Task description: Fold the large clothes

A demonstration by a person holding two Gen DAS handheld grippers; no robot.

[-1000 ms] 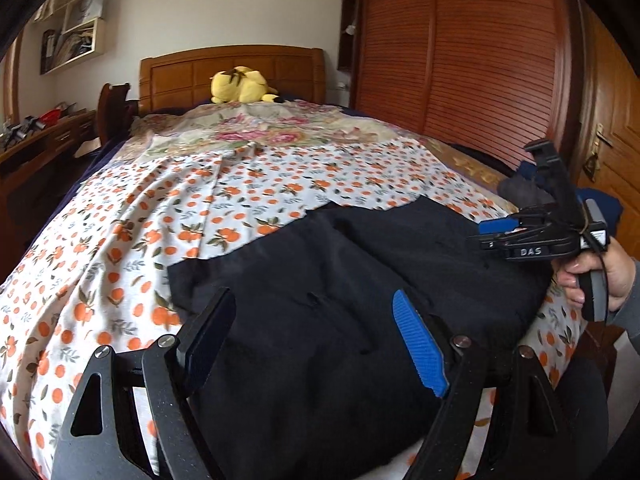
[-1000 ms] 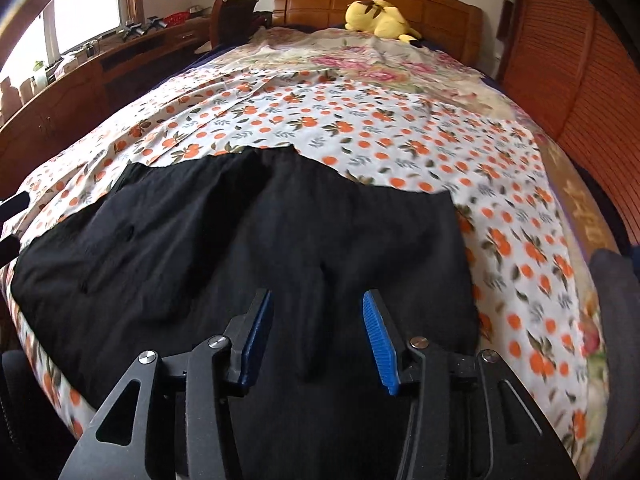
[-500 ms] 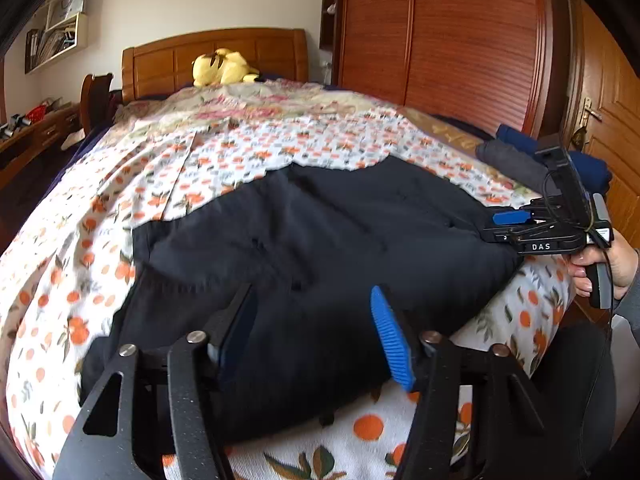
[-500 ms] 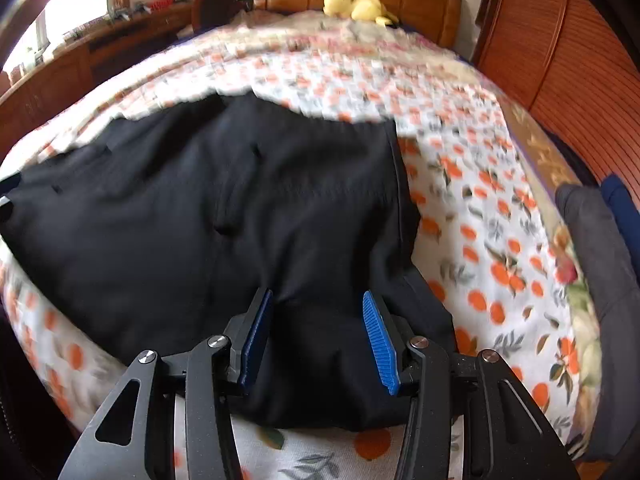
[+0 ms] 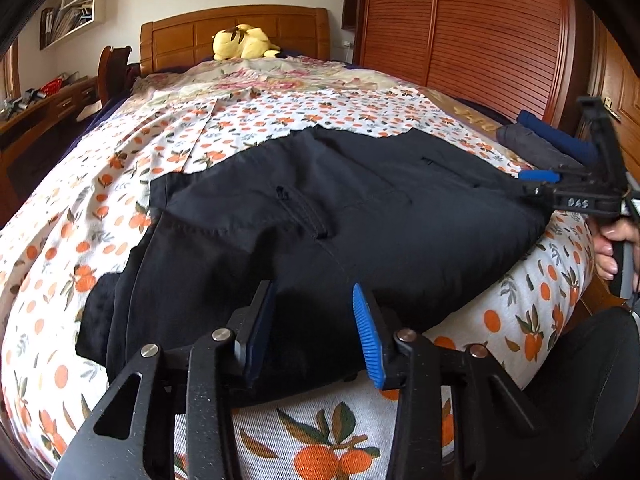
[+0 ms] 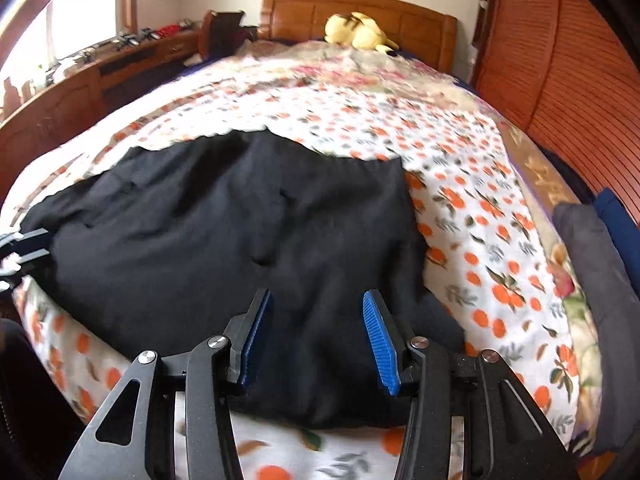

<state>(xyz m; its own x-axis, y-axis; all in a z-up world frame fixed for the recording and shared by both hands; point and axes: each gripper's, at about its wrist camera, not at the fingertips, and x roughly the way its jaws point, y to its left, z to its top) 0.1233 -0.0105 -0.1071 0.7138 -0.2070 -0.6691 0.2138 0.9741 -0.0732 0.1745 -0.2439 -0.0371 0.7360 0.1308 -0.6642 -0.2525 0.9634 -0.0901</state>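
Down at the near edge of the bed (image 5: 120,152), a black garment (image 5: 340,208) lies spread flat across the orange-print sheet (image 5: 328,120), its hem just short of the mattress edge. The left gripper (image 5: 312,328) sits low over the garment's near-left part; its jaws have just been closing, yet the blue pads (image 5: 366,336) stand apart with cloth lying beneath and between them, not pinched. The right gripper (image 6: 316,336) hangs over the near-right hem — jaws apart too, cloth under the gap, nothing clamped. From the left view it shows side-on at the garment's right corner, held by a hand (image 5: 610,248). A yellow plush (image 5: 242,42) rests by the headboard (image 5: 236,30), and folded dark clothes (image 6: 596,256) sit on the right side of the bed.
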